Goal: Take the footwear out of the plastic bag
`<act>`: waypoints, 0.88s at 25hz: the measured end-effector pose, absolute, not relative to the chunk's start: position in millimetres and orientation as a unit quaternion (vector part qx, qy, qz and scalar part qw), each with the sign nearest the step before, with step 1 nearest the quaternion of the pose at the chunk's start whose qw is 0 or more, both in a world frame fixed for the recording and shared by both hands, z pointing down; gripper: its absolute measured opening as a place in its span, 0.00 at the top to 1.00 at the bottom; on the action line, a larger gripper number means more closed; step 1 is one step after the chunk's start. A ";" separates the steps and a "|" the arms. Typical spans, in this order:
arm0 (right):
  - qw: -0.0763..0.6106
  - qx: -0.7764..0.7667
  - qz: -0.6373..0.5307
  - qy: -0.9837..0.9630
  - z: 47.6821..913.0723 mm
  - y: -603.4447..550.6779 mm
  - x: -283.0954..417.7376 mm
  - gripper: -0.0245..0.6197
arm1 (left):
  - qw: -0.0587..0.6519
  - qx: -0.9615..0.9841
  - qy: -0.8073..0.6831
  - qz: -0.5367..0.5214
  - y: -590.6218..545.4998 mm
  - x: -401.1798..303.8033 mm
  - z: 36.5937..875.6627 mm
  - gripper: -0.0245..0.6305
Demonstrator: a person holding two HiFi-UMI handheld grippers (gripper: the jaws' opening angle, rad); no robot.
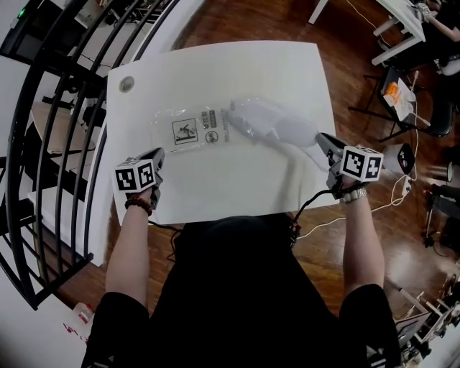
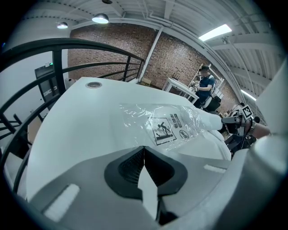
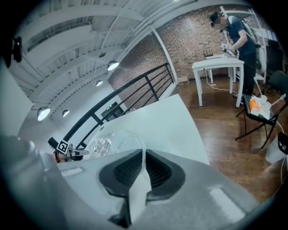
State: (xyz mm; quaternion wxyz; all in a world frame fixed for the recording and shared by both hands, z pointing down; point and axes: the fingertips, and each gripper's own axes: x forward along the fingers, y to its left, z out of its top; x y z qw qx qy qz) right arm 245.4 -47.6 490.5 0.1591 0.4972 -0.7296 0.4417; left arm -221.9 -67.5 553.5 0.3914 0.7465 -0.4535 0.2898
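Note:
A clear plastic bag [image 1: 190, 129] with a printed warning label lies flat in the middle of the white table [image 1: 215, 65]. White footwear [image 1: 280, 128] sticks out of the bag's right end, its other end still under the plastic. My right gripper [image 1: 321, 141] is shut on the footwear's white fabric [image 3: 130, 146], which rises from between the pads [image 3: 144, 157]. My left gripper [image 1: 159, 159] hovers near the table's front left, apart from the bag [image 2: 166, 126], and is shut [image 2: 144, 152] with nothing held.
A round grommet [image 1: 126, 84] sits in the table's far left corner. A black railing [image 1: 57, 108] runs along the left side. Across the wooden floor to the right are another white table [image 1: 402, 21], a chair [image 1: 399, 93] and a person [image 3: 236, 31].

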 end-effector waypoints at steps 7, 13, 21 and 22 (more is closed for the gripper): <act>0.113 0.528 0.461 -0.704 491.8 -31.7 286.4 0.94 | 0.397 0.742 -0.454 0.292 -62.9 -221.4 556.8 0.93; 0.106 0.552 0.470 -0.681 497.8 -20.5 311.2 0.94 | 0.394 0.740 -0.459 0.295 -64.8 -224.7 556.5 0.93; 0.091 0.556 0.496 -0.661 515.8 -11.0 333.0 0.94 | 0.395 0.731 -0.474 0.293 -68.9 -222.5 552.5 0.93; 0.091 0.555 0.498 -0.660 518.8 -10.3 334.3 0.93 | 0.396 0.729 -0.476 0.292 -68.4 -222.8 553.3 0.93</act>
